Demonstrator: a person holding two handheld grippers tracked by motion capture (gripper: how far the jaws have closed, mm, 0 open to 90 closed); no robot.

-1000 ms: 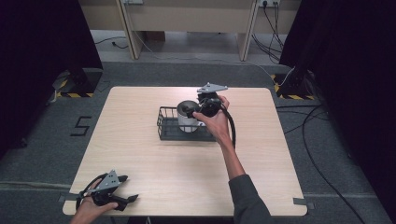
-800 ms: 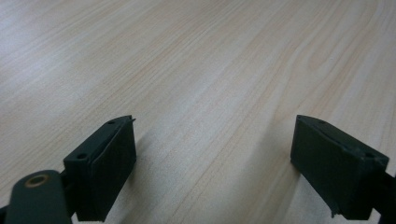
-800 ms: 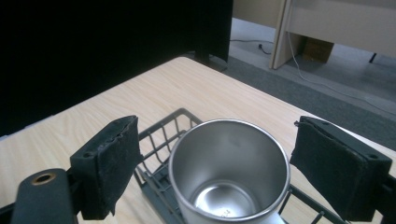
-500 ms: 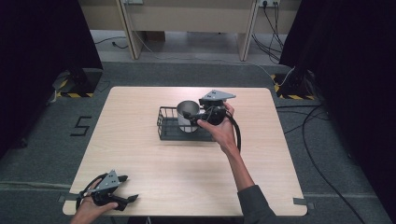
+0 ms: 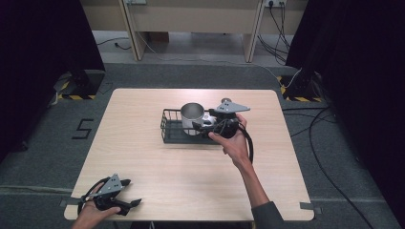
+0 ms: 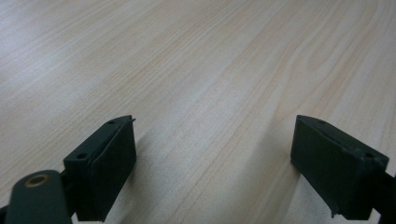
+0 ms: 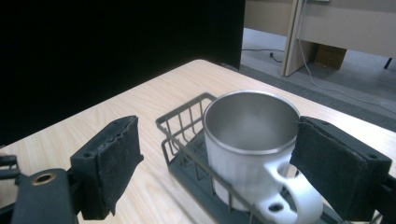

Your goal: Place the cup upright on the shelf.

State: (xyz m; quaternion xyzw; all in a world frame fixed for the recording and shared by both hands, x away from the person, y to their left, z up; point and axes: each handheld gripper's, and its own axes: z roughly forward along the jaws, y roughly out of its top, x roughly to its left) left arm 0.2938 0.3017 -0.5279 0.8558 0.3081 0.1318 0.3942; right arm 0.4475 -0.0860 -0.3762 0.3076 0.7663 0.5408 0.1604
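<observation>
A steel-lined white mug point(image 5: 192, 119) stands upright in a black wire basket point(image 5: 167, 130) at the table's middle. In the right gripper view the mug point(image 7: 252, 135) turns its handle toward me and the basket point(image 7: 180, 122) rim runs around it. My right gripper point(image 5: 203, 125) is open just right of the mug, and in its own view my right gripper point(image 7: 219, 154) has its jaws wide apart on either side of the mug. Near the table's front left corner my left gripper point(image 5: 133, 192) lies low, and my left gripper point(image 6: 215, 154) is open over bare wood.
The light wooden table point(image 5: 143, 157) has bare room on all sides of the basket. Dark curtains flank the table. Cables point(image 5: 325, 124) trail on the grey floor to the right, and desk legs point(image 5: 133, 28) stand beyond the far edge.
The mug, tilted at my right gripper a second ago, now stands upright in the basket. My right gripper has let go of it and drawn back to the right. The left gripper is unmoved.
</observation>
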